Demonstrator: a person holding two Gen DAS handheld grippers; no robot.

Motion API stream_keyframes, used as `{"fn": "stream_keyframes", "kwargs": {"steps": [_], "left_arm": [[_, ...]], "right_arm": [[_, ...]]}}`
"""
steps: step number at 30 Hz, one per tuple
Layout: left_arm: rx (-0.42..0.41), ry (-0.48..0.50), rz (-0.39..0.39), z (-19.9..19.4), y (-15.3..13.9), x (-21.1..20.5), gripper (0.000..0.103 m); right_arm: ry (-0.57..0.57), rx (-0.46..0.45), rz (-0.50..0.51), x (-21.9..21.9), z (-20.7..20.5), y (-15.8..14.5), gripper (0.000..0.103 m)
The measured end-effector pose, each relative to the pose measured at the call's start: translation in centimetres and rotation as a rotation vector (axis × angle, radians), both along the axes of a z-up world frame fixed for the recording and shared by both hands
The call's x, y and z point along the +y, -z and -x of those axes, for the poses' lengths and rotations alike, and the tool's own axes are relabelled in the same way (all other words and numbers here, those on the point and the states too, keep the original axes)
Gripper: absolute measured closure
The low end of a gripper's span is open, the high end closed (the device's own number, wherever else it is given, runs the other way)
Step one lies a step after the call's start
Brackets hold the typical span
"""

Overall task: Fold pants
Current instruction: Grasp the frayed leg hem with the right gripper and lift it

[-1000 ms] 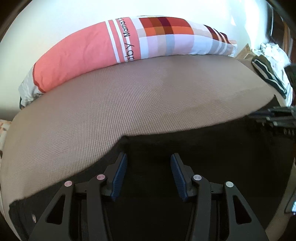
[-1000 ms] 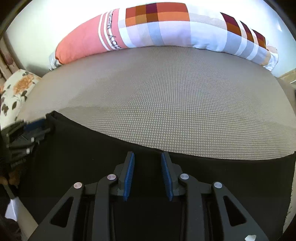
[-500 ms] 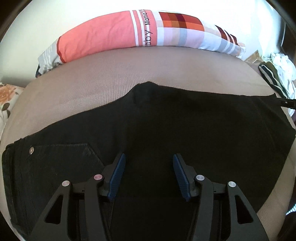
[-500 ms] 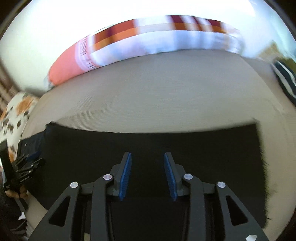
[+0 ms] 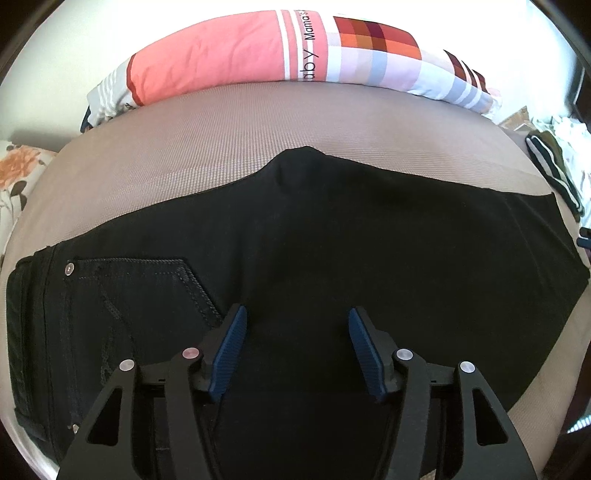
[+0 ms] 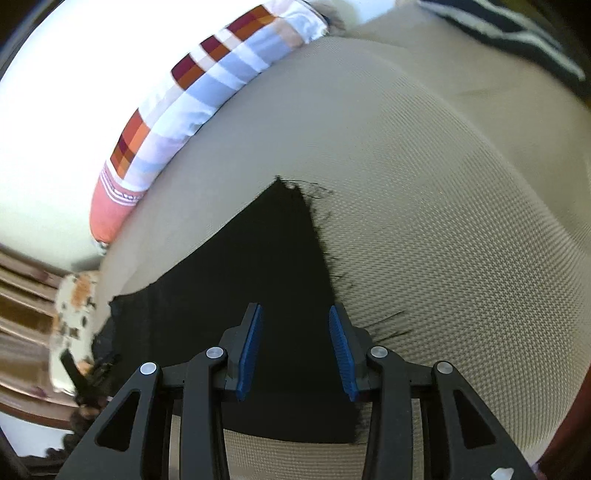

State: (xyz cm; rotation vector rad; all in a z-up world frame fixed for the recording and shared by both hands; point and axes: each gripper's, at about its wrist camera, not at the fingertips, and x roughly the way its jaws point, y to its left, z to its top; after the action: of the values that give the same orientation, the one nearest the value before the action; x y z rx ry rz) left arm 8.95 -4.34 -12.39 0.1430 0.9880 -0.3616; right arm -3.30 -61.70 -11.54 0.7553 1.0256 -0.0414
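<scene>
Black pants (image 5: 332,240) lie flat across the beige mattress (image 5: 221,147), with the waistband (image 5: 26,314) and a stitched back pocket (image 5: 147,280) at the left and the legs running right. My left gripper (image 5: 297,314) hovers over the seat; its jaws are opening and nothing is pinched between them. In the right wrist view the leg's frayed hem (image 6: 317,236) ends on the mattress (image 6: 443,221). My right gripper (image 6: 294,314) hangs over the hem's near corner with its pads apart and gripping no cloth.
A long pink and checked pillow (image 5: 240,55) (image 6: 184,110) lies along the far edge by the white wall. Striped dark clothing (image 5: 550,166) (image 6: 517,33) is heaped at the right end. A floral cloth (image 5: 18,173) (image 6: 74,306) sits at the left.
The left view drew back from the pants' edge until the whole garment shows. The right gripper swept right along the leg to the hem and rolled. Both jaws spread wider.
</scene>
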Motion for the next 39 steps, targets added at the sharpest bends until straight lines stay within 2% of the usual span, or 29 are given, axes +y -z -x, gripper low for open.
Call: {"fn": "stream_keyframes", "kwargs": {"steps": [6, 10, 14, 18, 21, 27, 30, 32, 39], "left_arm": [[0.006, -0.007, -0.012, -0.1, 0.0, -0.3, 0.042], [0.007, -0.019, -0.021, -0.2, 0.1, -0.5, 0.040], [0.007, -0.025, -0.026, -0.4, 0.2, -0.7, 0.038], [0.008, -0.031, -0.029, -0.4, 0.2, -0.9, 0.037], [0.003, -0.032, -0.029, -0.4, 0.2, -0.9, 0.036], [-0.011, -0.033, -0.024, -0.3, 0.4, -0.9, 0.034], [-0.018, -0.036, -0.011, -0.2, 0.5, -0.9, 0.032], [-0.013, -0.035, 0.013, -0.4, 0.4, -0.7, 0.030], [0.028, -0.046, 0.105, -0.2, -0.7, 0.3, 0.030]], "right_arm": [[-0.016, -0.001, -0.054, -2.0, -0.3, 1.5, 0.067], [-0.064, -0.037, -0.117, -2.5, -1.1, 2.2, 0.068], [-0.116, -0.055, -0.153, -2.3, -2.7, 2.9, 0.081], [-0.134, -0.080, -0.192, -1.8, -4.2, 3.6, 0.087], [-0.128, -0.074, -0.156, -1.1, -4.6, 3.5, 0.094], [-0.064, -0.046, -0.063, 0.6, -4.0, 1.7, 0.097], [-0.030, -0.073, -0.077, 2.0, -3.5, -0.2, 0.098], [-0.024, -0.108, -0.123, 3.1, -3.2, -1.5, 0.098], [-0.067, -0.141, -0.131, 10.1, -5.1, -5.3, 0.098]]}}
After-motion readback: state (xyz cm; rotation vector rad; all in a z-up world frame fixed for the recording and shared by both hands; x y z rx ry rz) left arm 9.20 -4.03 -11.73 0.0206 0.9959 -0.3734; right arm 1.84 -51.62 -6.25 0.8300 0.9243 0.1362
